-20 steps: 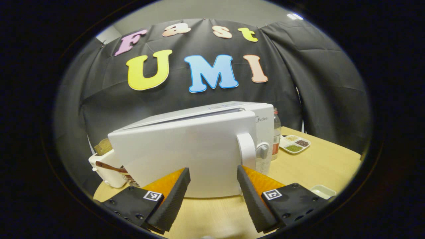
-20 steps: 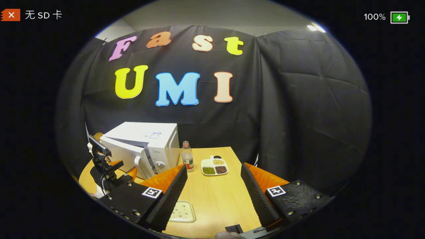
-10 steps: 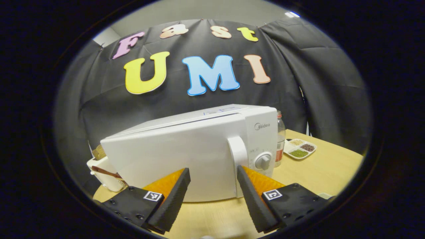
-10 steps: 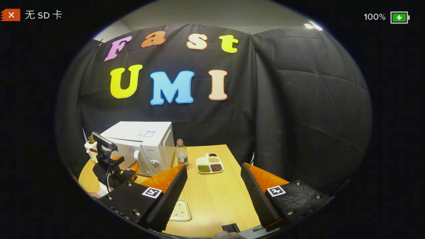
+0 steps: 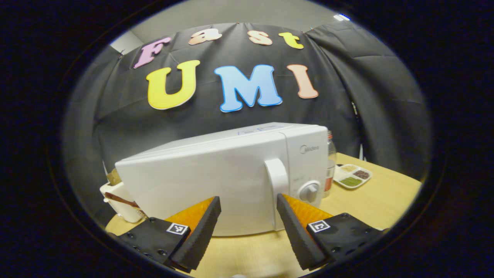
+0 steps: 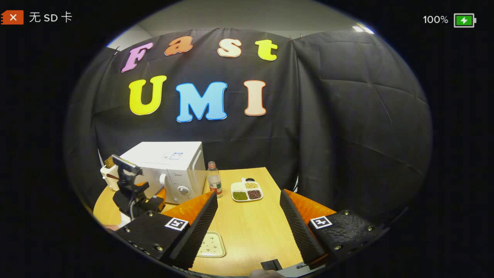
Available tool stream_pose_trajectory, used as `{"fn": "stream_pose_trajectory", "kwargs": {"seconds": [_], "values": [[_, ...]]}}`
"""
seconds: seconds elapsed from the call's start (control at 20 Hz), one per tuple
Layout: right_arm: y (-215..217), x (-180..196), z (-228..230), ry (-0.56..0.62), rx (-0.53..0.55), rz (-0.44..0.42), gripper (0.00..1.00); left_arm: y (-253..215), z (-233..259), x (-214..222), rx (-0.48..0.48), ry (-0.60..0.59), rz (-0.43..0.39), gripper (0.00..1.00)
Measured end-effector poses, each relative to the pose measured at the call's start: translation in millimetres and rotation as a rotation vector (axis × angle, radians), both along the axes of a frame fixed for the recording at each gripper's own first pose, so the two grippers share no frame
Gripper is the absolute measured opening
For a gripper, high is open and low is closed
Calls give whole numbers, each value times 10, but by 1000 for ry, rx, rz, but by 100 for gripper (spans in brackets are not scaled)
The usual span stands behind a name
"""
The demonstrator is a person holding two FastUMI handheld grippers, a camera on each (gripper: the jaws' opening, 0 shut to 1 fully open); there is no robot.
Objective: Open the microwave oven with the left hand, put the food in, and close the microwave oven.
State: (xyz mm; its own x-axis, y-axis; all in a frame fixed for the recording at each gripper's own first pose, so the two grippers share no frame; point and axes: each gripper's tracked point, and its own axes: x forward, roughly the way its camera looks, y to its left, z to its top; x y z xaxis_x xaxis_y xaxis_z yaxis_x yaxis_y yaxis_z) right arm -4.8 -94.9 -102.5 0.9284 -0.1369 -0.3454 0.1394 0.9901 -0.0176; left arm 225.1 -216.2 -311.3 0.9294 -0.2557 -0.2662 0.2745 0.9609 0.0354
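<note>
Even overhead light comes from a ceiling lamp (image 6: 362, 29) that glares at upper right. The white microwave oven (image 5: 231, 173) looks bright, its edges slightly soft, perhaps blurred. Fisheye bending grows toward the rims; shadows stay faint.

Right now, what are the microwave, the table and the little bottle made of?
The microwave looks like white painted metal or plastic, smooth with a soft sheen. The table looks like light wood or wood-look laminate, showing grain lines. The bottle seems clear plastic, see-through.
</note>
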Motion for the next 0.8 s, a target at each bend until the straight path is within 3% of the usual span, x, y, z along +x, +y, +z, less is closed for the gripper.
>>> {"fn": "stream_pose_trajectory", "kwargs": {"seconds": [0.35,0.45,0.5,0.8], "values": [[73,-56,-14,-3,13,29,99,-12,67,-153,15,17,6,100],[79,-60,35,-18,8,35,99,6,244,-329,2,2,-9,95],[92,-53,65,-26,10,40,99,59,359,-412,2,-8,-9,100],[347,62,364,-115,38,104,99,666,1375,-1067,-69,-69,30,98]]}}
